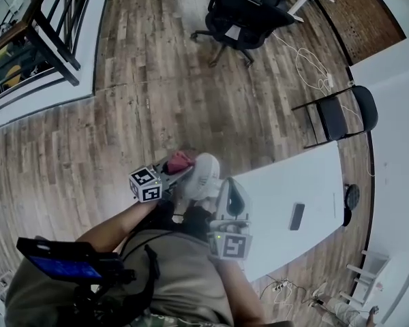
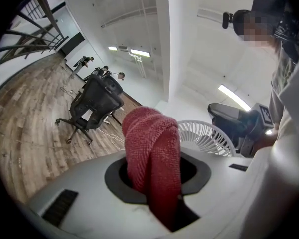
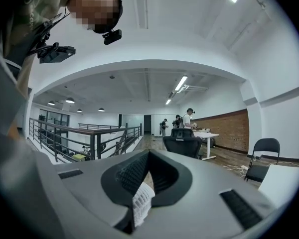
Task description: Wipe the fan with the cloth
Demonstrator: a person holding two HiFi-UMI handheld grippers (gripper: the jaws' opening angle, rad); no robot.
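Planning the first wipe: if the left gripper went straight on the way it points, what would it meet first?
Most likely the white fan, just beyond the red cloth pinched in the left gripper and slightly to the right. Depth is hard to judge.

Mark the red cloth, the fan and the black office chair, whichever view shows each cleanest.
cloth [image 2: 152, 173], left gripper view: middle of the red knit fold.
fan [image 2: 207, 136], left gripper view: ribs of the white grille.
office chair [image 2: 99, 98], left gripper view: black backrest.
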